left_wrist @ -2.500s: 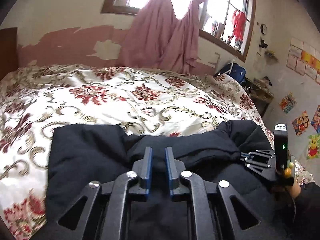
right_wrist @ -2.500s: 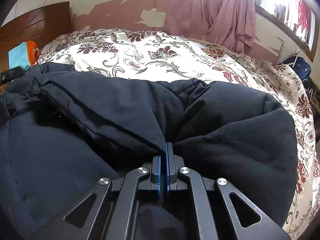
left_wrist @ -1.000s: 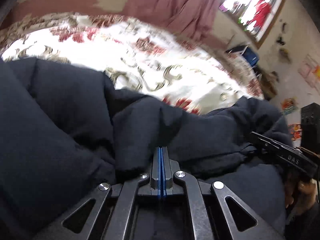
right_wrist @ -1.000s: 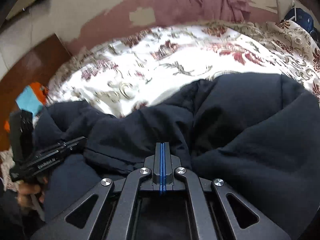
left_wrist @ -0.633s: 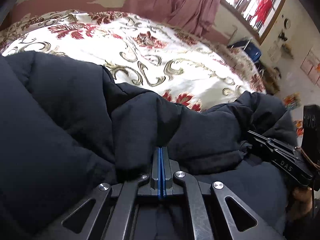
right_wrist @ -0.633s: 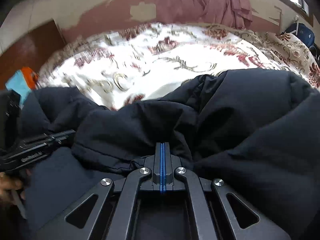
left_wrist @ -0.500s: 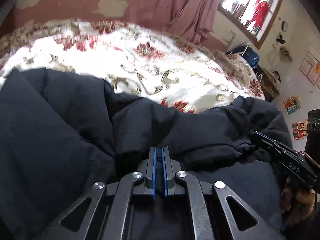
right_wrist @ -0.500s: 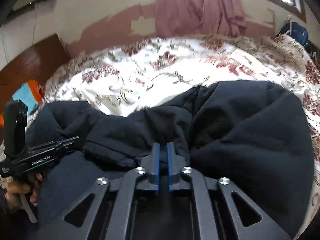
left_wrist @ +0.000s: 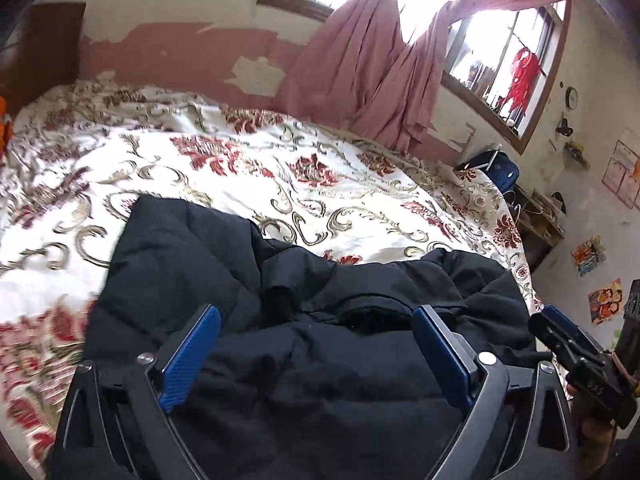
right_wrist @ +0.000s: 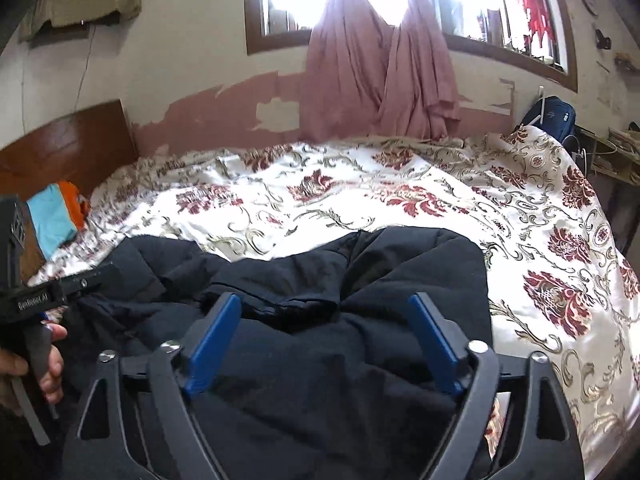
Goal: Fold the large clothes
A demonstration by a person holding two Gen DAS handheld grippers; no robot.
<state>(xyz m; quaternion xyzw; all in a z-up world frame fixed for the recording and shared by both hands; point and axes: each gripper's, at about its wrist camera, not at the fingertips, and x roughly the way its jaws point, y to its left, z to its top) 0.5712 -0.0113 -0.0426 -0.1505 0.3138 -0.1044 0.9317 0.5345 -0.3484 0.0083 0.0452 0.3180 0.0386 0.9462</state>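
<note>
1. A black padded coat (left_wrist: 304,360) lies bunched on the near side of a floral bedspread (left_wrist: 248,176), below the pink curtain (left_wrist: 360,68) on the far wall.

2. The left tongs (left_wrist: 316,344) stand wide over the coat, blue pads (left_wrist: 192,356) clear of the cloth; their jaws have just been opening, and nothing is pinched between them.

3. The right tongs (right_wrist: 320,336) are spread just as wide above the coat's middle, their jaws also just opened, with only loose fabric lying beneath.

4. Each tool shows at the edge of the other's view, beside the coat, a hand (right_wrist: 44,364) on the left grip.

5. By the look of it, one fold has just been let go: a doubled layer sits heaped across the coat's far edge toward the curtain.

6. The next move likely calls for finding a fresh edge or corner on the coat's near side, closing both tongs on it, and carrying it over evenly so the thick padding does not spring back.
</note>
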